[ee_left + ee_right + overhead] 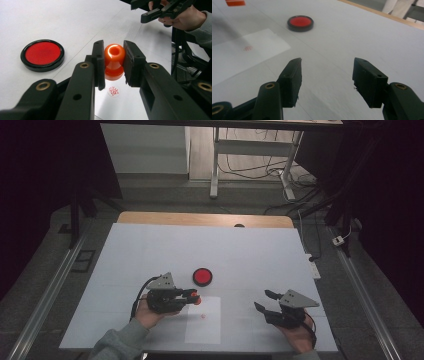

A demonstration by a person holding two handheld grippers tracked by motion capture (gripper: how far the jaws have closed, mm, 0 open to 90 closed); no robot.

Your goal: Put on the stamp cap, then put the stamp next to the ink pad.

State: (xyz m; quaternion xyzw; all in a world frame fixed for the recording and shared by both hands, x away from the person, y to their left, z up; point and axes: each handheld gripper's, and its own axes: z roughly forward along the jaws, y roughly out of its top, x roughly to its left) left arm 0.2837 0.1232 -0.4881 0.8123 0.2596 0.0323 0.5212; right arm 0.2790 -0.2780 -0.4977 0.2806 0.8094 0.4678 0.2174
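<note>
Holding the orange stamp (114,62) clamped between the closed jaws of the left gripper (113,65), handle end toward the camera, just above the sheet of paper (204,322). In the high view the stamp sits at centre frame, over the upper left corner of the sheet. A red imprint (113,91) is already visible on the paper, directly below the stamp in the left gripper view. The step in hand is judged to be stamping, or lifting off after a stamp.

The right gripper (325,82) is held with jaws well apart and nothing between them, lower right of the high view, off the paper's right edge.

The red ink pad (202,276) in its black round tray lies on the white table (260,255) just above the paper, centre frame.

Notes for doing it well:
- Stamp face should be kept flat to the paper; any tilt is likely to give a partial print.
- The lift is best made straight up, no sideways drag, or the imprint may smear.
- Paper is loose; it could be pinned by the free right gripper at its right edge if another print is wanted.
- Re-inking at the pad is probably needed first.
</note>
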